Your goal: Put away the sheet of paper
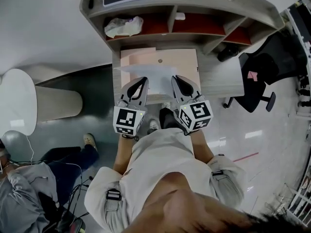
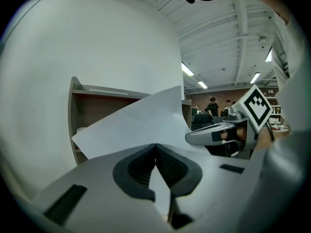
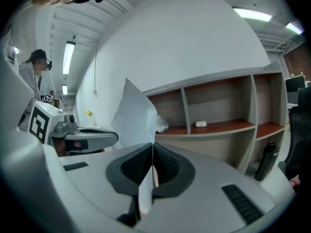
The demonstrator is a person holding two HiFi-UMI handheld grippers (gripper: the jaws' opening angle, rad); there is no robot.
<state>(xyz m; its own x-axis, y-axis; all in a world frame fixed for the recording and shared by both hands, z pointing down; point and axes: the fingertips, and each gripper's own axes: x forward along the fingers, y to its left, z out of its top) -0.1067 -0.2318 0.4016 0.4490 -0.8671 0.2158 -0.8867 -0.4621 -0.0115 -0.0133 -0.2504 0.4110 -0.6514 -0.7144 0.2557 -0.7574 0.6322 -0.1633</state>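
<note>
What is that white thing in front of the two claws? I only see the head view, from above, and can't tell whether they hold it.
Observer: A sheet of paper. The left gripper view shows the left gripper with its jaws shut on the paper's edge.
Operator: And the other claw?
Observer: The right gripper view shows the right gripper pinching the same sheet, jaws shut on it.

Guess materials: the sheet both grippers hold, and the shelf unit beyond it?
Sheet: thin white paper, matte; it bows and curls under its own weight. Shelf unit: likely laminated board, pale grey frame, reddish-brown inner faces; core unseen.
</note>
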